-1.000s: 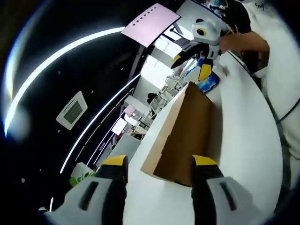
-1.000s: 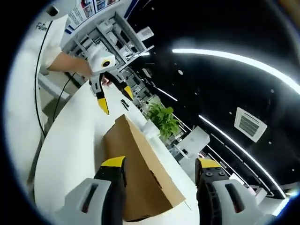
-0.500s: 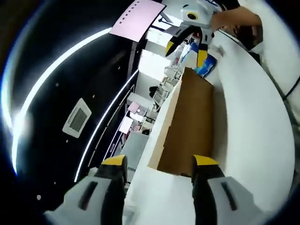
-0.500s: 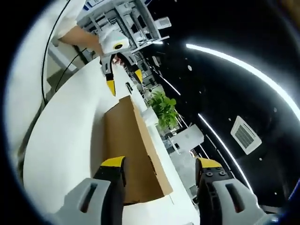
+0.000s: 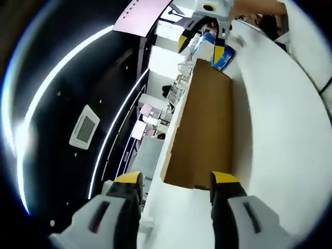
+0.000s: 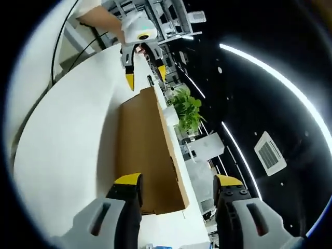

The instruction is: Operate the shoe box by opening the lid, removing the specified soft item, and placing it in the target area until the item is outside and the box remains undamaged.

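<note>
the left gripper (image 5: 171, 179) had its yellow-tipped jaws spread wide with nothing between them, hovering just off the near end of the shoe box (image 5: 205, 129). the box, plain brown cardboard with its lid shut, lay lengthwise on the white table (image 5: 280, 140), running away from the jaws. at the box's far end the right gripper (image 5: 203, 45) came in from above, jaws also apart, with a hand (image 5: 254, 6) behind it and a blue-and-white packet (image 5: 224, 56) on the table just beside the box's far corner. in the right gripper view, the right gripper (image 6: 172, 180) stood wide and empty over its own end of the box (image 6: 142, 150), and the left gripper (image 6: 143, 70) showed near the opposite end, jaws parted, held by a hand (image 6: 101, 18). a green plant (image 6: 188, 110) stood near the box's long side. the table (image 6: 67, 129) stretched bare on the other side.
</note>
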The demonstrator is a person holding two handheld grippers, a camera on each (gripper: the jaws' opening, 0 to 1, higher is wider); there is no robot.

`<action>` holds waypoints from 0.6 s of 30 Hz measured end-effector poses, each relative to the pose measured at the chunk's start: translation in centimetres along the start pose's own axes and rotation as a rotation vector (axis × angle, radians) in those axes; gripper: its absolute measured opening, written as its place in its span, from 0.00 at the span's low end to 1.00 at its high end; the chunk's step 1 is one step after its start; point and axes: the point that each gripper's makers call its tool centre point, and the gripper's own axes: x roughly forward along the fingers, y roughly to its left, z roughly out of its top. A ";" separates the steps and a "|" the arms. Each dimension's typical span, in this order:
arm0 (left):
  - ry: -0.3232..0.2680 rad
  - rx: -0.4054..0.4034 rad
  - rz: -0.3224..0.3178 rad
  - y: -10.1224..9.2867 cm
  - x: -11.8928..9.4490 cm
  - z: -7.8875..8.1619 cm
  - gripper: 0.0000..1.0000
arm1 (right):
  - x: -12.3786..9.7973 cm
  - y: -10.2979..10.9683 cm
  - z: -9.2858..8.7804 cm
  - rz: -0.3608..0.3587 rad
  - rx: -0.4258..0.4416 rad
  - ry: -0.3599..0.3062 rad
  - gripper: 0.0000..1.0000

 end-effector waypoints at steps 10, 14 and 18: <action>0.054 0.059 0.033 -1.1 0.6 -0.1 0.45 | -0.1 0.4 -2.0 -0.020 -0.118 0.087 0.48; 0.055 0.049 0.066 -0.8 0.7 0.0 0.47 | -0.1 0.4 -2.5 -0.035 -0.150 0.115 0.42; 0.065 0.039 0.055 -1.0 1.0 -0.2 0.50 | 0.0 0.4 -2.5 -0.048 -0.152 0.116 0.40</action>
